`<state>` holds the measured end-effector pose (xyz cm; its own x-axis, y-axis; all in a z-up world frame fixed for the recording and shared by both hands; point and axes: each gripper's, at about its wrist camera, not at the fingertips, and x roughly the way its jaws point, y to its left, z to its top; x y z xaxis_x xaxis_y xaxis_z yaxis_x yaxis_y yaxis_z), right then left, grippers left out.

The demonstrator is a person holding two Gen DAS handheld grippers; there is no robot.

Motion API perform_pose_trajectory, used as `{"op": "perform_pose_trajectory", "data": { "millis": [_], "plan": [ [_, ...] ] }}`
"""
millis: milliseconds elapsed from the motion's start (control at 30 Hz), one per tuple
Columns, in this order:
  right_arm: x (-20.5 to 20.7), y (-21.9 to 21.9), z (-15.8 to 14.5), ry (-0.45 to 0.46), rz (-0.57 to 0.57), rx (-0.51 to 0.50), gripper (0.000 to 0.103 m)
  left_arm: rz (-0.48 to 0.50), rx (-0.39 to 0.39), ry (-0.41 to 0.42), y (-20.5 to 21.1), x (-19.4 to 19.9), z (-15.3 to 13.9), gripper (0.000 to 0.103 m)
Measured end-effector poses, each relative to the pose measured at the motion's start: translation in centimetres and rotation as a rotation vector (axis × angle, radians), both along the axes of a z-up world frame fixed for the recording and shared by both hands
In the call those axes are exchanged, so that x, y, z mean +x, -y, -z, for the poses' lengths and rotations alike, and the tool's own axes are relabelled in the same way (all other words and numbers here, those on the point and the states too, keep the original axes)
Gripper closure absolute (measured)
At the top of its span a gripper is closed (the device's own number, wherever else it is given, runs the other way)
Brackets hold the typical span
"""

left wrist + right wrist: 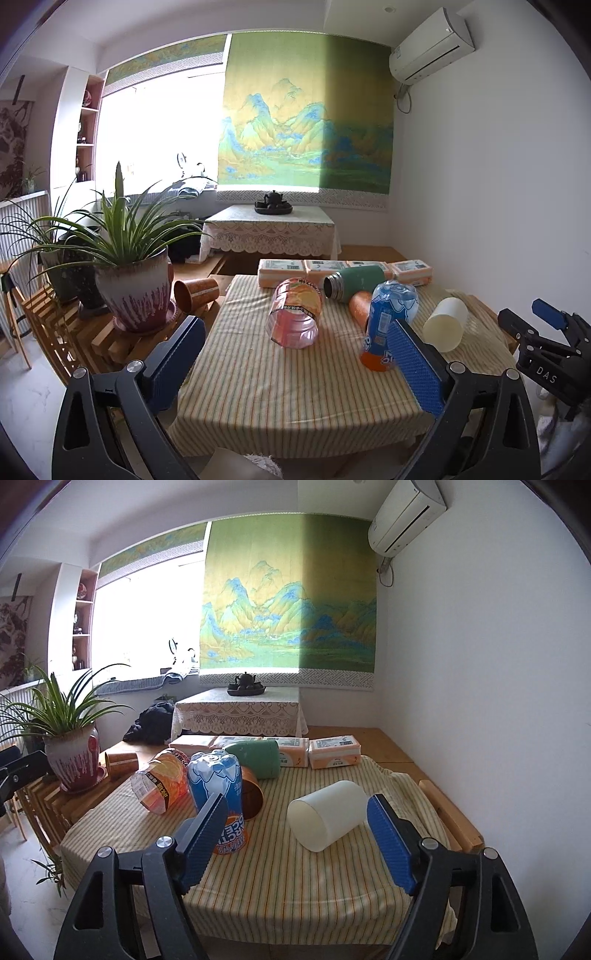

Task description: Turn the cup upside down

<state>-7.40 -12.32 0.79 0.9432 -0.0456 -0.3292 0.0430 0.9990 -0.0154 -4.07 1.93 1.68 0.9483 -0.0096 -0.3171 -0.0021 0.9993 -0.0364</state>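
A white cup [327,814] lies on its side on the striped tablecloth [280,878], its open mouth toward the camera and left. It also shows in the left wrist view [446,324] at the table's right. My right gripper [297,829] is open, its blue pads on either side of the cup and a little short of it. My left gripper [295,358] is open and empty above the table's front edge, left of the cup. The right gripper's body [546,343] shows at the right edge of the left wrist view.
An inverted blue and orange soda bottle [221,797], an orange-label bottle on its side [162,779], a brown cup lying on its side [251,794] and a green flask [258,758] crowd the table's left and back. Tissue packs [325,753] line the far edge. Potted plants [129,273] stand left.
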Motion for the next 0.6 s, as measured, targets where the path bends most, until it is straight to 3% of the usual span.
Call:
{"op": "perform_pose_trajectory", "data": {
  "millis": [600],
  "plan": [
    [-1.6,1.8,0.2,0.029,0.047,0.038,0.026,-0.03,0.021,0.001,2.4,-0.1,0.4,0.001]
  ]
}}
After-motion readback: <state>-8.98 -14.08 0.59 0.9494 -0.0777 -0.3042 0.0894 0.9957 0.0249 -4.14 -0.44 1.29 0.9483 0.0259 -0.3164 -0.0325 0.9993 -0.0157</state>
